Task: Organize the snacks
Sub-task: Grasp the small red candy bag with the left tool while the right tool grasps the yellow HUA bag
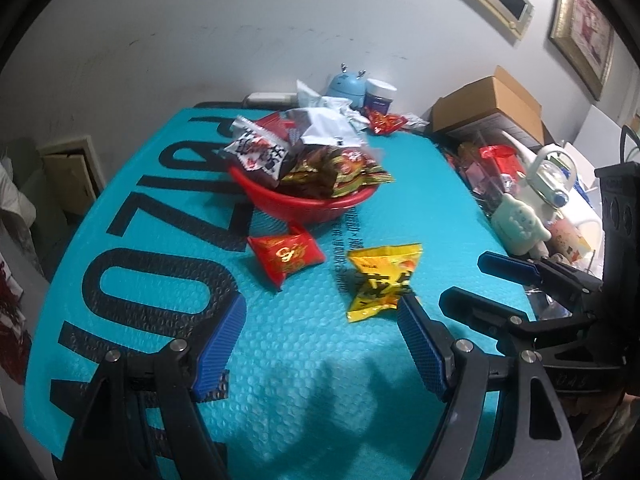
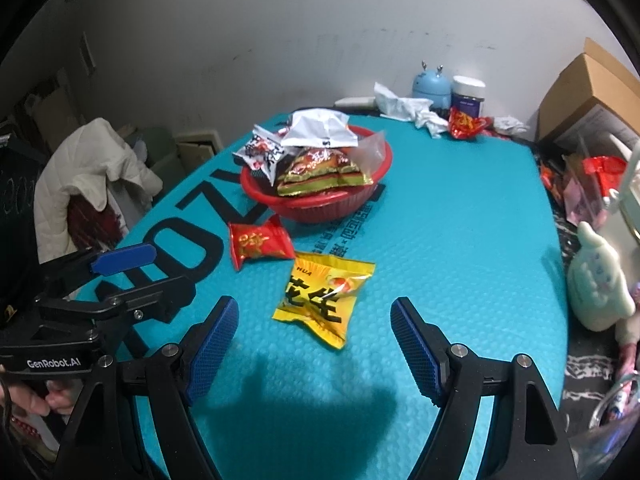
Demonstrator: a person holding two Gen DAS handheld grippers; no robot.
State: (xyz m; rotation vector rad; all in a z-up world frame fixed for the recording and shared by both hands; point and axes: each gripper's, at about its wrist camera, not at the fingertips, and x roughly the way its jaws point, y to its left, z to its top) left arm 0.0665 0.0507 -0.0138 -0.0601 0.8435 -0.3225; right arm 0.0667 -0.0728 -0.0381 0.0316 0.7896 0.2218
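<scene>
A red basket (image 1: 308, 210) (image 2: 320, 206) heaped with several snack packets stands mid-table on the teal mat. In front of it lie a small red packet (image 1: 286, 256) (image 2: 258, 246) and a yellow packet (image 1: 380, 280) (image 2: 326, 300). My left gripper (image 1: 320, 312) hovers open above the mat, nearer than both packets; its right finger overlaps the yellow packet's corner in this view. My right gripper (image 2: 314, 316) is open too, and the yellow packet lies just beyond the gap between its fingers. Each gripper shows in the other's view: the right gripper (image 1: 472, 280) and the left gripper (image 2: 160, 268).
At the table's back stand a blue gadget (image 2: 430, 86), a dark jar (image 2: 468, 94), crumpled white paper (image 2: 404, 106) and a red wrapper (image 2: 464, 122). Right of the mat are a cardboard box (image 1: 492, 100), a pale plush toy (image 2: 598, 292) and clutter. A chair with a white jacket (image 2: 80, 184) stands left.
</scene>
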